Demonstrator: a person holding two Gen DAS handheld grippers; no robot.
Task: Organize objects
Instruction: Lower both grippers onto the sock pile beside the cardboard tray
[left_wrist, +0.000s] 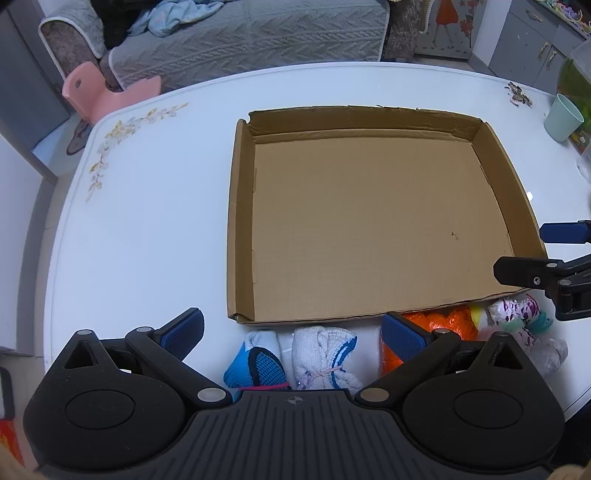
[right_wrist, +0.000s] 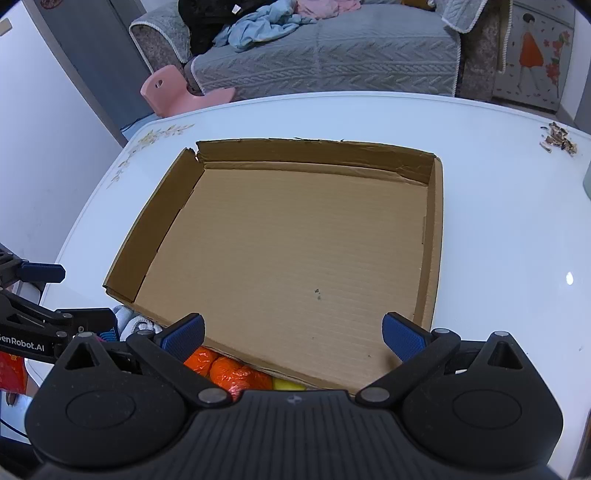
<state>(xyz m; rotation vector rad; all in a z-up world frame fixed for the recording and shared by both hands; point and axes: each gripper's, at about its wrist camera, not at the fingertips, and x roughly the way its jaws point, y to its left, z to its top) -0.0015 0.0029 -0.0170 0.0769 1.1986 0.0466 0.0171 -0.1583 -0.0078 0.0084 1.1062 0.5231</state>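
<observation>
A shallow empty cardboard box (left_wrist: 242, 221) (right_wrist: 432, 236) lies on the white table. Along its near edge lie rolled bundles: a blue-and-white sock bundle (left_wrist: 258, 365), a white one tied with a pink band (left_wrist: 325, 354), an orange plastic-wrapped bundle (left_wrist: 443, 321) (right_wrist: 229, 373), a yellow item (right_wrist: 288, 384) and a purple-patterned bundle (left_wrist: 517, 314). My left gripper (left_wrist: 293, 338) is open and empty above the sock bundles. My right gripper (right_wrist: 293, 336) is open and empty over the box's near edge; it also shows in the left wrist view (left_wrist: 535, 254).
The white table (left_wrist: 147, 240) has floral prints at its corners. A mint green cup (left_wrist: 563, 117) stands at the far right by a clear container. A grey sofa (right_wrist: 332, 55) with clothes and a pink stool (left_wrist: 96, 92) stand beyond the table.
</observation>
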